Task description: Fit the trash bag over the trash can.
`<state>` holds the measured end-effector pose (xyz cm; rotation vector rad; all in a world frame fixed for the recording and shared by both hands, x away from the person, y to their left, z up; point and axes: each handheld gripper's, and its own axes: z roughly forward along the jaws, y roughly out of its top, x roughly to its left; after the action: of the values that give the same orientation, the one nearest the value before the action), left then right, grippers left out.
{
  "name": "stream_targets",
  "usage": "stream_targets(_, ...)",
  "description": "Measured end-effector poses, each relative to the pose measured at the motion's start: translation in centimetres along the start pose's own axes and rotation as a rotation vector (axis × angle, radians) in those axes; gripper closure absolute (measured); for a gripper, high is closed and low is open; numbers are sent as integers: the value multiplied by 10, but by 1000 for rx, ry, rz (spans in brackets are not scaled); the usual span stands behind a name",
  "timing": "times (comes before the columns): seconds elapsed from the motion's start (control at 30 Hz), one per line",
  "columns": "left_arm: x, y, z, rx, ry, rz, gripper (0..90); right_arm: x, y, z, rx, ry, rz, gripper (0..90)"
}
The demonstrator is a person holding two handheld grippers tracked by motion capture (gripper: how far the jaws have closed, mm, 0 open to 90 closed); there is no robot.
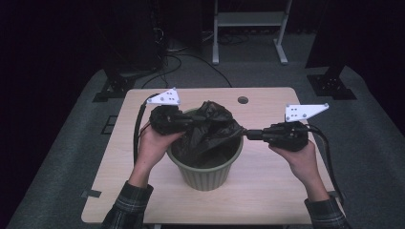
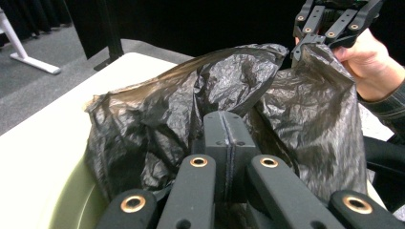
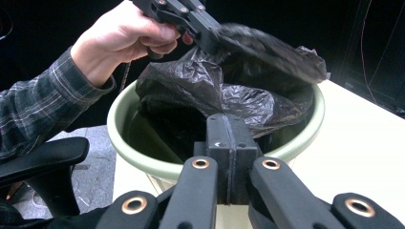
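A pale green bin stands in the middle of the table, and a crumpled black plastic bag rises out of it. My left gripper is at the bin's left rim, shut on a fold of the bag; its pads are pressed together with film between them. My right gripper is at the right rim, shut on the bag's edge, which is pulled taut toward it. In the left gripper view the right gripper pinches the bag's far corner. The bin's rim lies just beyond the right gripper's own jaws.
The light wooden table has a round hole near its far edge. A white frame stand and dark stand bases with cables sit on the floor behind. A black chair is beside the table.
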<state>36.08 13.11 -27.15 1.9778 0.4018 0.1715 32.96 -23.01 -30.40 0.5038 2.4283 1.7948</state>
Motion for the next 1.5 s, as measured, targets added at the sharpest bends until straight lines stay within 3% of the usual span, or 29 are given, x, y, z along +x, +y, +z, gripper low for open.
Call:
stream_targets(0.57, 6, -43, -76, -48, 95, -67, 900, -10, -17, -40, -8, -99, 34, 900)
stream_targets(0.93, 11, -77, -112, -84, 158, -126, 900, -14, -39, -61, 8, -153, 69, 900)
stream_targets(1.27, 17, -106, -134, -91, 213, -183, 900, -22, -66, -81, 15, -215, 124, 900)
stream_targets(1.5, 24, -119, -133, -51, 263, -204, 900, -30, -75, -86, 46, -282, 144, 900)
